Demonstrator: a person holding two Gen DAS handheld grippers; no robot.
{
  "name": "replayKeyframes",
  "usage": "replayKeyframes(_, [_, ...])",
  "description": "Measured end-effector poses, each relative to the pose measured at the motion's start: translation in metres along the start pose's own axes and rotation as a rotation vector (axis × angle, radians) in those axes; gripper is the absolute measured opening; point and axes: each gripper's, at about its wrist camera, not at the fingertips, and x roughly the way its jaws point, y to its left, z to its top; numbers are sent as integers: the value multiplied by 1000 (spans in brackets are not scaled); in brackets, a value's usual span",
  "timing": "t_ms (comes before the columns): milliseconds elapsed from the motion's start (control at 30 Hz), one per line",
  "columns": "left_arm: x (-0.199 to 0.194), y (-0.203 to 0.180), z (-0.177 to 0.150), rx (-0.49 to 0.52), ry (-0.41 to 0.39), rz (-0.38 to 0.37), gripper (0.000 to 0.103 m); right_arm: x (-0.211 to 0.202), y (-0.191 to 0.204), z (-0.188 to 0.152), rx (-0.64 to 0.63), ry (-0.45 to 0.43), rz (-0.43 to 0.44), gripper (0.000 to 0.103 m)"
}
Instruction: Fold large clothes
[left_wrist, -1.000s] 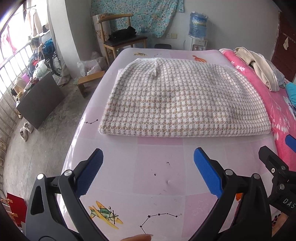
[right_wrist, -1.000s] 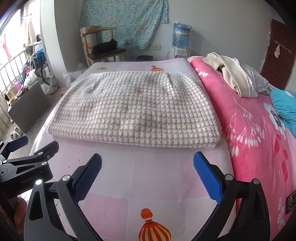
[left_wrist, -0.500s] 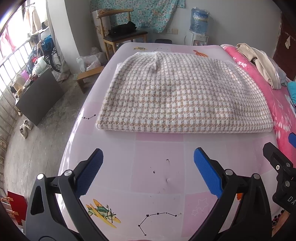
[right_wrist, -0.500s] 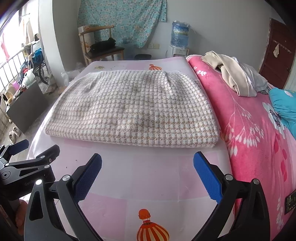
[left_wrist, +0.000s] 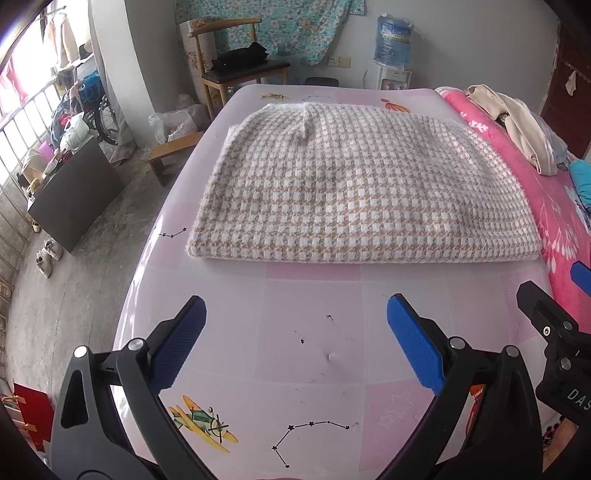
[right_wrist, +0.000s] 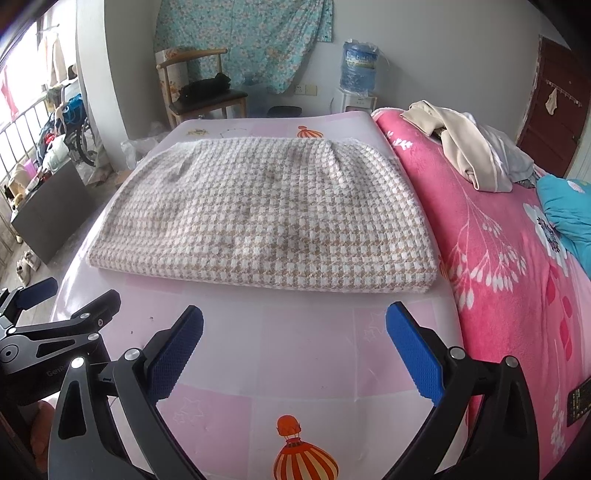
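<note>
Lying folded into a flat rectangle, the houndstooth garment (left_wrist: 354, 184) rests on the pink mat (left_wrist: 306, 332). Left tongs (left_wrist: 293, 343) and right tongs (right_wrist: 293, 343) gape wide, empty. Folding appears complete or one fold short.

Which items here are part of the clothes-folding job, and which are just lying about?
Part of the job:
- checked garment, lying folded on the pink mat
- left gripper and right gripper, both open and holding nothing

Lying about:
- beige clothes heaped on the pink blanket
- wooden chair
- water dispenser
</note>
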Motion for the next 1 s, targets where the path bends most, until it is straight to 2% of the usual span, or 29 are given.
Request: replayKeyframes(1000, [-1,-3,-1,8,5,-11,95,3,-3,0,4,11,-17,97])
